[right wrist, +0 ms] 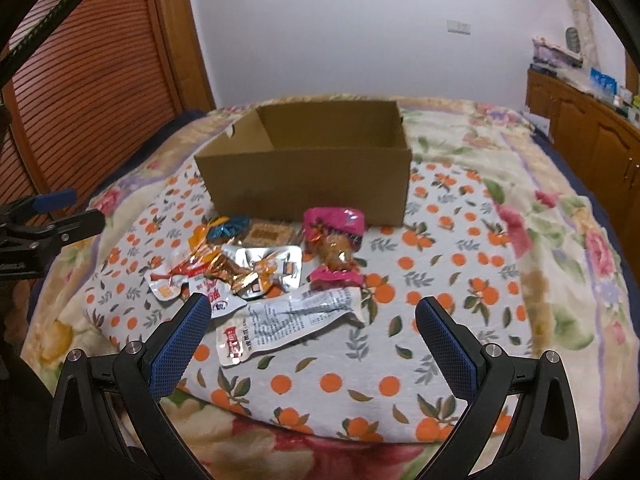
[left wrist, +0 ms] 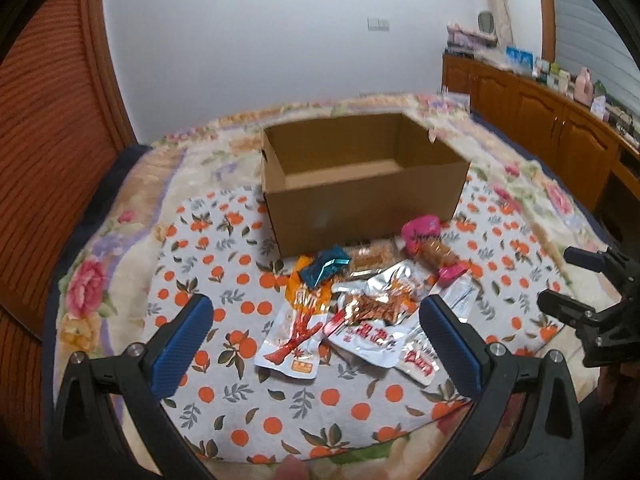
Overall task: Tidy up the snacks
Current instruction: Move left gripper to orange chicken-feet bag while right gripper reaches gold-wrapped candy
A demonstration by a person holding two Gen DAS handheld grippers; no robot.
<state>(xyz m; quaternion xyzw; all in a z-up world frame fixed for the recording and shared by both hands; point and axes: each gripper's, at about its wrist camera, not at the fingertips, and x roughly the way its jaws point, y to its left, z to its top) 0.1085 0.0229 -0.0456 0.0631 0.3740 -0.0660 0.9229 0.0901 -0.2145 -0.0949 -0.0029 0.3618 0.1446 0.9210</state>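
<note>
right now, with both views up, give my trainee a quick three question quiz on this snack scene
1. True or false: the cardboard box already holds snacks.
2. Which lies nearest the box? A) pink-wrapped snack B) silver packet with printed text C) white packet with a red claw
3. How do the jaws of the left gripper and right gripper stand?

Key: 1. False, what shows of its inside is bare. 2. A. 3. Both open, holding nothing.

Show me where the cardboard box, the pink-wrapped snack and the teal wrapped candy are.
cardboard box (left wrist: 360, 216): left wrist view, on its near outer wall.
pink-wrapped snack (right wrist: 334, 220): right wrist view, on the upper pink end of the wrapper.
teal wrapped candy (left wrist: 326, 266): left wrist view, on the middle of the wrapper.
</note>
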